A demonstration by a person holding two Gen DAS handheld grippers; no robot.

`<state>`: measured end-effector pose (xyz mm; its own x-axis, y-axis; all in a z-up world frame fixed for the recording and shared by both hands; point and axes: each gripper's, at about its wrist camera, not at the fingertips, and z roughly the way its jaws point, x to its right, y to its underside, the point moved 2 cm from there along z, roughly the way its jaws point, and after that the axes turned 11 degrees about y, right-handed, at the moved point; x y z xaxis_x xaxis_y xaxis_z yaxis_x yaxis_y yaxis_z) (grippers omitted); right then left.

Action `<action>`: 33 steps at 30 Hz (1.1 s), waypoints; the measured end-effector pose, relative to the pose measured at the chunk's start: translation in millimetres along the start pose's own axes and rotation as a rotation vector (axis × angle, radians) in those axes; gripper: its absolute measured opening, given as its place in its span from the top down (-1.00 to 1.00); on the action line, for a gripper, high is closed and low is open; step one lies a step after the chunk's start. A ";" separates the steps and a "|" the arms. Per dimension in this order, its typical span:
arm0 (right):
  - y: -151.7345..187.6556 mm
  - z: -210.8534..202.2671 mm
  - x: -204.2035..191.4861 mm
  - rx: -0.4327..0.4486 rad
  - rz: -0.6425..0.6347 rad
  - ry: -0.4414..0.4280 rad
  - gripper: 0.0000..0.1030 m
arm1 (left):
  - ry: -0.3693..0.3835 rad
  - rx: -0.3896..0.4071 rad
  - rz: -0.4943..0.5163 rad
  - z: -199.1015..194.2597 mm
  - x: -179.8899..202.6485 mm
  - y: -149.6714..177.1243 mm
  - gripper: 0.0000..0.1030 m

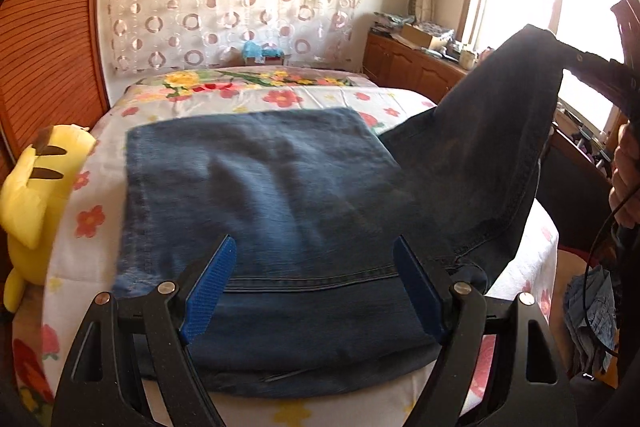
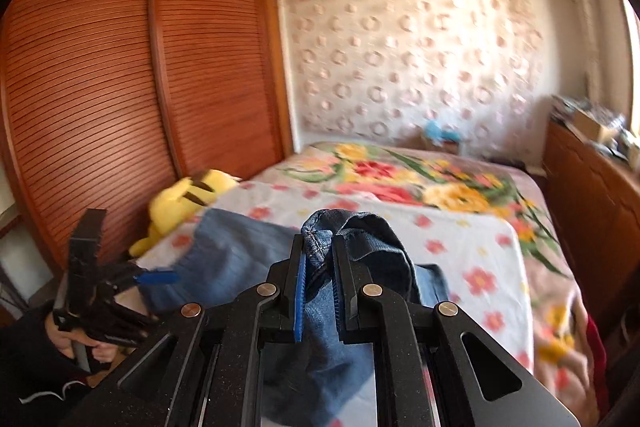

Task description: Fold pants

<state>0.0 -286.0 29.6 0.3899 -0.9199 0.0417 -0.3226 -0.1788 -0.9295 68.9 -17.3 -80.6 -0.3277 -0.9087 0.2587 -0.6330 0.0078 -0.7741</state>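
Fingers on the right gripper (image 2: 319, 259) are pinched tight on a bunched denim edge of the pants (image 1: 272, 187), looks like a hem or waistband corner with stitching showing, though it's hard to say which. That end hangs lifted off the bed (image 1: 336, 95) on the right side, with the cloth draping down to the rest of the jeans, which lie flat across the near end of the floral sheet. Holding it high like that probably keeps the loose part clear so it can swing over the flat part for a fold.

Over on the left gripper (image 1: 316, 279), the blue fingers (image 1: 208, 291) are spread wide with nothing between them, hovering just above the near edge of the folded denim. Best guess is it's waiting to pin the crease or smooth the layer once the lifted part comes across.

Other stuff: a yellow plush toy (image 1: 36, 187) sits at the left edge of the bed, just beside the jeans, so it could get nudged. A slatted wooden wardrobe (image 2: 120, 67) stands behind it, and a cluttered cabinet (image 1: 416, 63) runs under the window, well apart. Person's hand (image 1: 626, 179) is at the right edge.
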 end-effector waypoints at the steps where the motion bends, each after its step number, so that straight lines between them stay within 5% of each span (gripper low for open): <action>1: -3.5 2.4 -7.8 0.006 -0.021 -0.015 0.78 | -0.005 0.009 -0.002 -4.2 -2.0 -0.8 -0.59; 10: -5.6 57.0 -20.5 -0.054 -0.094 -0.141 0.78 | -0.048 0.058 -0.034 -27.9 -26.9 -3.4 -0.59; 16: -2.4 91.3 -24.3 -0.136 -0.138 -0.116 0.40 | -0.057 0.049 -0.059 -25.3 -37.0 2.9 -0.59; 23: -11.0 88.2 -24.8 -0.151 -0.112 -0.086 0.27 | -0.043 0.026 -0.054 -15.4 -32.9 6.9 -0.59; 27: 7.7 82.3 -27.0 -0.167 -0.090 -0.032 0.10 | -0.030 0.003 -0.037 -3.4 -27.3 7.2 -0.59; 33: 34.5 90.3 -25.3 -0.234 -0.045 0.048 0.10 | -0.008 -0.024 -0.008 13.1 -18.0 2.4 -0.59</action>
<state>57.0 -237.3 -36.6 0.3686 -0.9238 0.1036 -0.4989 -0.2906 -0.8165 82.4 -6.3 -94.7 -0.3171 -0.9121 0.2597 -0.6523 0.0110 -0.7579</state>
